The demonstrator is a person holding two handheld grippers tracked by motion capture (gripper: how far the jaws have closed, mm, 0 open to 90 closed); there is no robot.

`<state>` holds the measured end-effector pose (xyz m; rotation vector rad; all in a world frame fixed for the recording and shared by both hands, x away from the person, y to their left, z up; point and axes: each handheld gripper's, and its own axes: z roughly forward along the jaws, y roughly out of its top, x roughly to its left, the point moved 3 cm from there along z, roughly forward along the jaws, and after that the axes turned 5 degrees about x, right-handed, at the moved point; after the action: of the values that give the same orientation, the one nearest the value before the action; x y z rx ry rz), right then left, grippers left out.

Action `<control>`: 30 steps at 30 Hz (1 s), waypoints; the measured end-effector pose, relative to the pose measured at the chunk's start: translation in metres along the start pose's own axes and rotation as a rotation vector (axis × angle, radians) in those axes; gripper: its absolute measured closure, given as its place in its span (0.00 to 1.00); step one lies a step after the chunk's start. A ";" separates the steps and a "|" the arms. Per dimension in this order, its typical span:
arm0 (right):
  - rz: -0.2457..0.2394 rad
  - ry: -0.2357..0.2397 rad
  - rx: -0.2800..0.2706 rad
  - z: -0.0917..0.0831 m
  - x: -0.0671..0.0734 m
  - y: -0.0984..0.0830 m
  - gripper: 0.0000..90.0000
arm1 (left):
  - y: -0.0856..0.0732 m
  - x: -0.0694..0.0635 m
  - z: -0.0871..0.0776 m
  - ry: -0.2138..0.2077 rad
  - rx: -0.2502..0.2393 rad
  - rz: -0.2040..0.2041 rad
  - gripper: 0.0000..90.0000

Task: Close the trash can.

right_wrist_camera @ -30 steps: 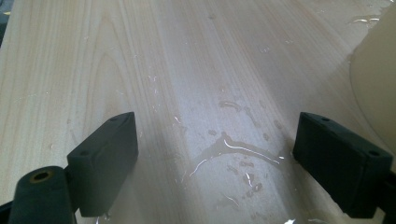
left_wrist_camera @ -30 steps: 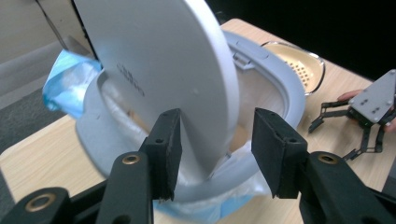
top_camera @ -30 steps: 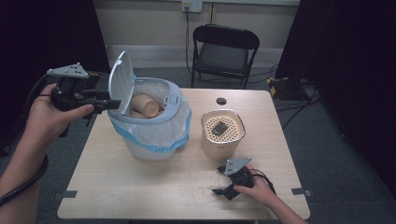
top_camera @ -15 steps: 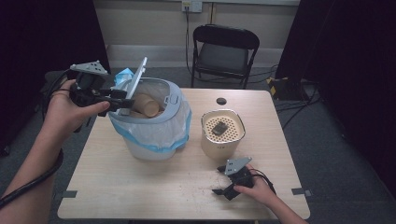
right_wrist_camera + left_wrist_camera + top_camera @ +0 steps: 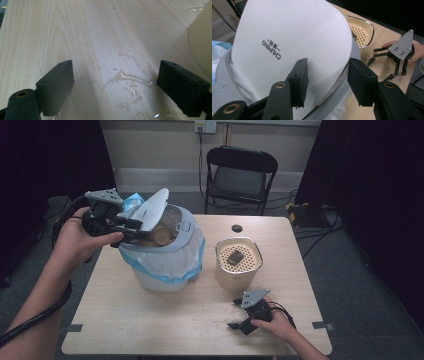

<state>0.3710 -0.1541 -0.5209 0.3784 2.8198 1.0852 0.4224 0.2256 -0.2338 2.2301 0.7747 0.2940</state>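
**Bin lid half down, L gripper at its edge**

Bin (image 5: 165,265) contents mostly hidden by the tilted white lid (image 5: 294,47). Can't tell if pads press the lid.

Left gripper (image 5: 325,77): jaws part-open, lid rim between them, over bin at table's (image 5: 150,320) left. Right gripper (image 5: 116,82): jaws wide, nothing between, resting on wet table.

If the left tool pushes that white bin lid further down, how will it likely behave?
The lid looks like stiff, smooth plastic, so it probably swings down without bending. Its glossy face may slip under the left tool. The bag-lined bin seems light and might shift.
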 end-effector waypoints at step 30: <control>0.006 -0.004 0.001 -0.002 0.003 -0.003 0.14 | 0.019 0.004 0.058 0.076 0.016 -0.177 0.95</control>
<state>0.3673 -0.1566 -0.5209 0.3884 2.8177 1.0832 0.4587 0.1843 -0.2603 2.1573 1.0120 0.2886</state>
